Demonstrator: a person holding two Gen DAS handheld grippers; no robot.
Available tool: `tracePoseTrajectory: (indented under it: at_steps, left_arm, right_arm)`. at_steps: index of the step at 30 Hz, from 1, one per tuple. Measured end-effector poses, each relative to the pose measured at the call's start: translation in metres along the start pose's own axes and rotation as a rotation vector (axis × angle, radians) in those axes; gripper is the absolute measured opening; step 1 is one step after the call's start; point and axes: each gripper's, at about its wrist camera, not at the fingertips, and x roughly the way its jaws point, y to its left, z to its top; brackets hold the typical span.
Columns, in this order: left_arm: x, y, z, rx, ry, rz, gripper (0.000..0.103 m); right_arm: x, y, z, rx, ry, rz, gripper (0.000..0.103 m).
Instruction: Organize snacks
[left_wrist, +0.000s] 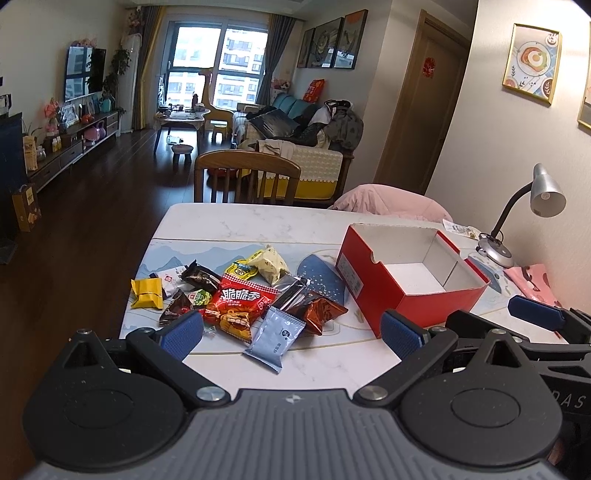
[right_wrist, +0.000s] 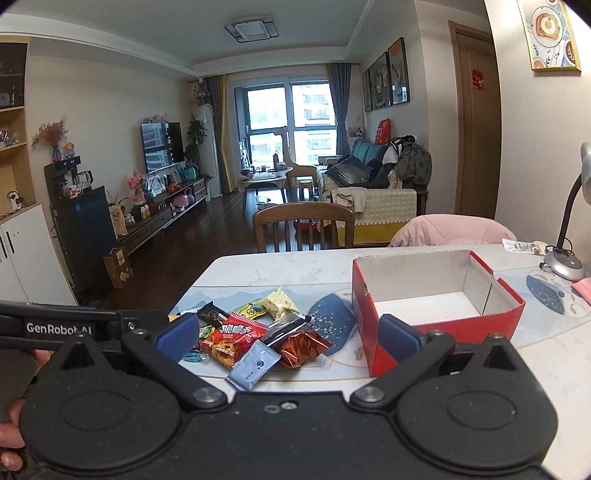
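Blue-padded fingers stand wide apart on both of your tools. Your left gripper (left_wrist: 291, 332) holds nothing and hangs above the near table edge, its gap framing the grey-blue sachet (left_wrist: 275, 338). Your right gripper (right_wrist: 288, 334) is likewise spread and empty, just right of the left one, looking over the same heap.

Snacks lie in one loose pile left of centre on the table (left_wrist: 229, 225): red packet (left_wrist: 238, 308) in the middle, copper-foil packet (left_wrist: 319, 312) to its right, yellow packet (left_wrist: 147, 293) at the far left, cream packet (left_wrist: 271, 264) behind. All overlap or touch. Right of the pile stands the red box (left_wrist: 410, 280), open and empty, its near corner just beside your left gripper's right finger.

Risks, as judged: closing on the sachet may pinch the red packet under it and drag two at once. Foil wrappers may slip from the pads. A low carry could knock the box wall and shift it toward the lamp (left_wrist: 532, 210).
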Motion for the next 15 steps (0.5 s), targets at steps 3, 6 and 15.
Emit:
tracePoseTrajectory:
  at_steps: [3,6,15]
  left_arm:
    - [0.0005,0.0001,-0.0002,-0.003,0.004,-0.004,0.103]
    - [0.0001,0.0012,-0.0003,0.001,0.003,-0.002,0.103]
    - [-0.0002,0.0034,-0.0011,0.0,0.002,-0.006,0.103]
  right_arm:
    - [-0.0011,-0.0004,0.0012,-0.006,-0.007,-0.01,0.103]
    - [-0.0028,0.0014,0.0007,-0.016,-0.016,-0.022,0.103]
    - [-0.0036,0.0045,0.0013,-0.015,-0.016,-0.023,0.103]
